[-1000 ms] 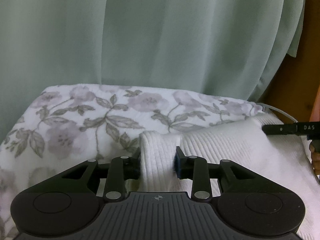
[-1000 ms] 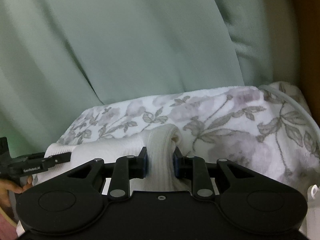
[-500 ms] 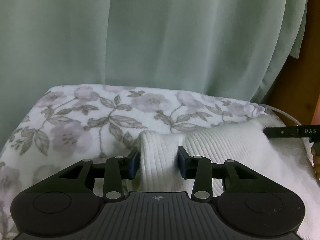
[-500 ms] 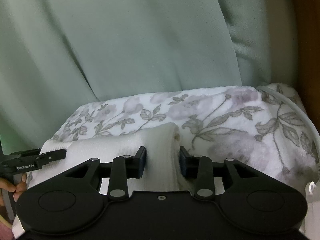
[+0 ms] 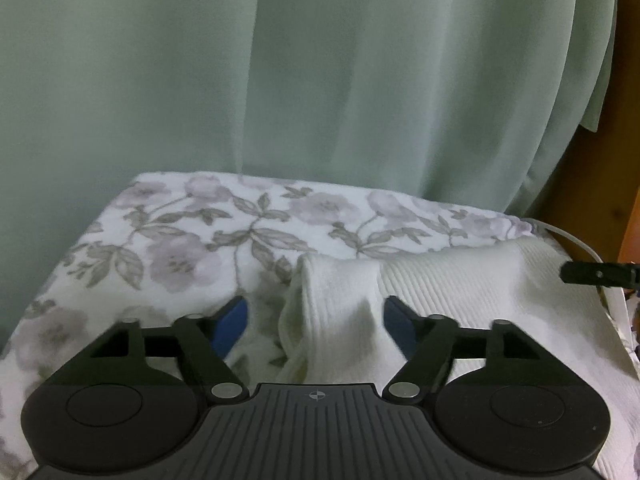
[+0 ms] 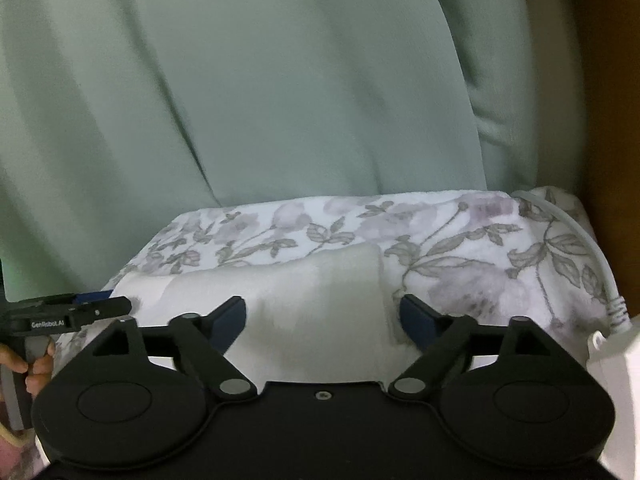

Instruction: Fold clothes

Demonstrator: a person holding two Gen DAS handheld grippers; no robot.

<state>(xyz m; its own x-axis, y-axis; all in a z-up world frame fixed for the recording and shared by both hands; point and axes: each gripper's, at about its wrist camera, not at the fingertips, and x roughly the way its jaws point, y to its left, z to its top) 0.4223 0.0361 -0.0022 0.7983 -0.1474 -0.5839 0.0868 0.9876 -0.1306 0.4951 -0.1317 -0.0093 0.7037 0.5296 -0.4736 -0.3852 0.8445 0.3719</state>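
A fold appeared just laid down; the white ribbed garment lay on the floral blanket, its far edge doubled over; both tools stood level and low above the cloth, pointing at the green curtain; the left tool and right tool were spread, gripping nothing; next would likely come a fresh grasp on another edge.
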